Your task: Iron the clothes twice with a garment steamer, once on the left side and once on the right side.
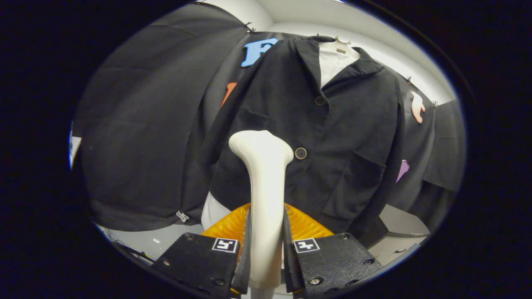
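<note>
black booth wall (137, 137) behind jacket (332, 137); gripper (266, 245) clamps steamer (264, 187).

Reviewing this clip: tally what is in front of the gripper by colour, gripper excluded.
Black: 1, the jacket on the hanger, just beyond the steamer head.
White: 2, the garment steamer clamped between the fingers of the gripper, and the white shirt showing at the jacket's collar.
Total: 3
</note>
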Demonstrator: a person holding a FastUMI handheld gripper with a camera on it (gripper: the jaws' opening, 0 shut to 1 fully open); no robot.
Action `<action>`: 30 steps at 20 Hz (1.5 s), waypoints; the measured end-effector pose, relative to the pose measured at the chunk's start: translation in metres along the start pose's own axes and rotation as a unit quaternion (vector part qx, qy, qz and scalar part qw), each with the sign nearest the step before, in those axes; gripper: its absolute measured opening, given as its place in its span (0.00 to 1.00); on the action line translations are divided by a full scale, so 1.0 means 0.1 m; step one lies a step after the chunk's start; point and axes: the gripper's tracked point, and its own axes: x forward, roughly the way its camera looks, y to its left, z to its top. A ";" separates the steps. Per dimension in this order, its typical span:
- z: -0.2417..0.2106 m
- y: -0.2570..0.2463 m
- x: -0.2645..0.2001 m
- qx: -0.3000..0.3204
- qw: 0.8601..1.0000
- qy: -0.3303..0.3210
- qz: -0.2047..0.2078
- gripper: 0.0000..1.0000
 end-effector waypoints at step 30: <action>-1.03 -0.76 -1.63 0.094 0.988 0.104 -0.071 0.36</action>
